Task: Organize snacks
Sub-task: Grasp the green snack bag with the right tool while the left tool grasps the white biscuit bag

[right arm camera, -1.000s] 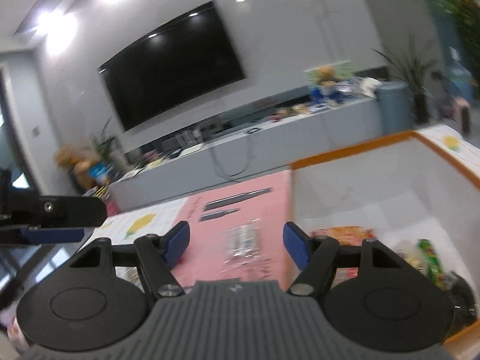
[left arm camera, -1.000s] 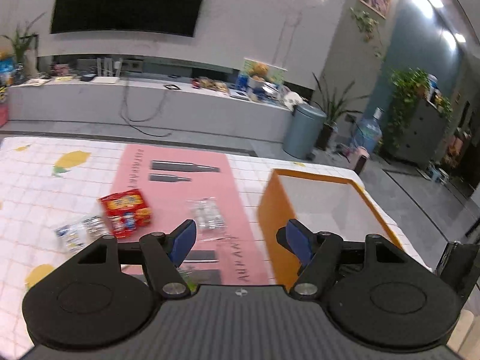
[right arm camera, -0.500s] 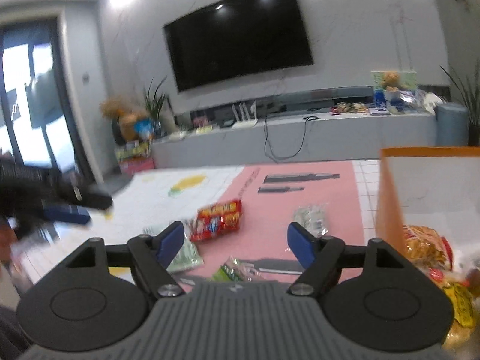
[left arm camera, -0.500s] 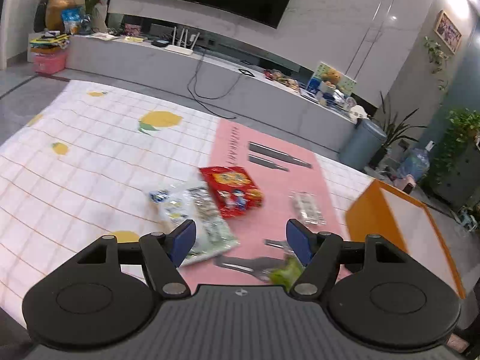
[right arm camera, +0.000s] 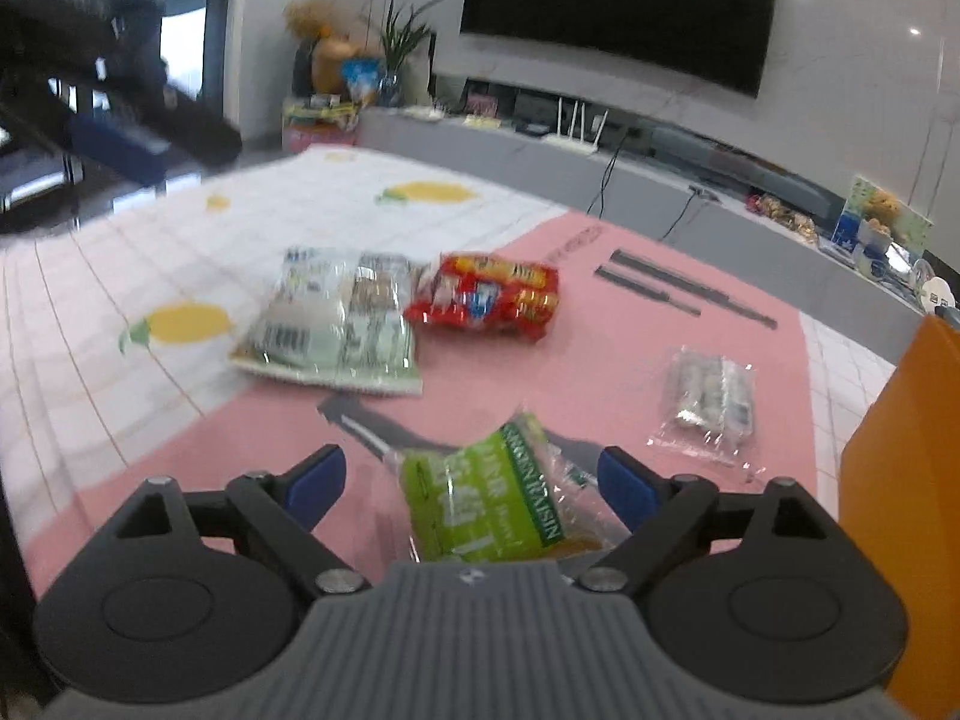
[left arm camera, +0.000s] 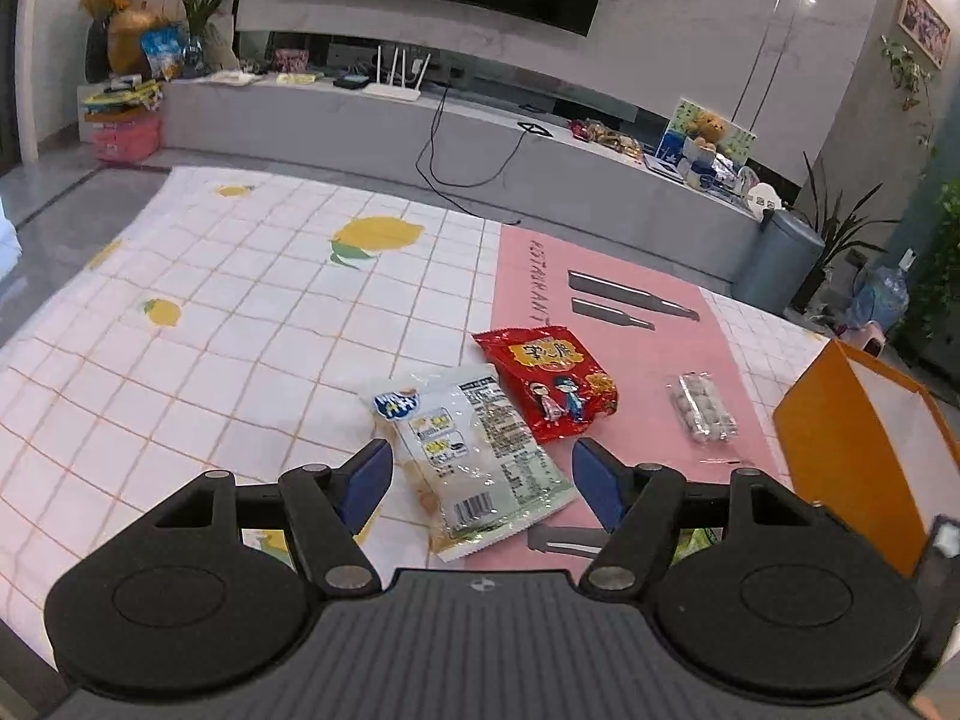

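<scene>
Low in the left wrist view, the left gripper (left arm camera: 480,477) stands spread and empty over the white bag (left arm camera: 474,456), which lies at bottom centre beside the red bag (left arm camera: 549,381). It looks light, soft and slick; a pinch across its crimped end should hold.

Low in the right wrist view, the right gripper (right arm camera: 471,483) has just been opening; the green bag (right arm camera: 486,495) lies between its spread jaws, untouched, crinkly and light.

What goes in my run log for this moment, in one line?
left gripper: open over white packet | right gripper: jaws just opening, around green packet, not gripped
</scene>
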Motion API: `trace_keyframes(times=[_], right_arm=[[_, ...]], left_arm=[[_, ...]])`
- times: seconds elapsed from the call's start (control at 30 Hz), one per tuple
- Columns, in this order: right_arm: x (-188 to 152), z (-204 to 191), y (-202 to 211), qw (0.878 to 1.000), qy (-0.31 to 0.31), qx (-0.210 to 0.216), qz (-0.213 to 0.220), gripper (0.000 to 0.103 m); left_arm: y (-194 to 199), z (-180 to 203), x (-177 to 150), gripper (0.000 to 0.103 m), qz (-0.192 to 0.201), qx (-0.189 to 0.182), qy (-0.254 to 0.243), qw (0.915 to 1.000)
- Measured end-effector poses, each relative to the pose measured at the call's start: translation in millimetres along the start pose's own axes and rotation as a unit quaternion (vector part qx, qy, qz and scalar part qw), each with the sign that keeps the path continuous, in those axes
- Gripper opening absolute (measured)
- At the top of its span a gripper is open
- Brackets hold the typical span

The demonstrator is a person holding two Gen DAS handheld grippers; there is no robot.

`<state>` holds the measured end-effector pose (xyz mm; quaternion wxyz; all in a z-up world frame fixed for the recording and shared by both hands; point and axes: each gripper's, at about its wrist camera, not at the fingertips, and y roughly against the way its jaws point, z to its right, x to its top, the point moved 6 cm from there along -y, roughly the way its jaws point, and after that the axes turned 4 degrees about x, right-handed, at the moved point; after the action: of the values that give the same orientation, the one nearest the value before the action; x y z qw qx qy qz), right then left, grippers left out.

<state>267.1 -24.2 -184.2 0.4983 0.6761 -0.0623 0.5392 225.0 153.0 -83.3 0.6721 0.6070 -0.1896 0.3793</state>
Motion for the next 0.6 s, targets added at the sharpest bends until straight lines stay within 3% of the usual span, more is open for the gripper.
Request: trace_keyframes(times=[0.13,0.3,0.37,0.6], right_arm=[[-7,-1,-3,1.000,0.017,0.002,-0.007,0.087],[-8,2,6,0.999,0.034,-0.013,-0.010,0.064],[-8,1,6,0.999,0.033,-0.006,-0.018,0.048],[-9,0,7,0.998,0.046,-0.025,-0.024,0.038]], left_arm=[[-1,-1,-2,0.081,-0.002,0.005,0.000,1.0000],[-6,4,-6,0.081,-0.016,-0.002,0.003,0.9999],[-6,7,-9,0.081,-0.022,-0.013,0.006,0.9997],[-12,15,-16,0.081,-0.032,-0.013,-0.006,0.9994]])
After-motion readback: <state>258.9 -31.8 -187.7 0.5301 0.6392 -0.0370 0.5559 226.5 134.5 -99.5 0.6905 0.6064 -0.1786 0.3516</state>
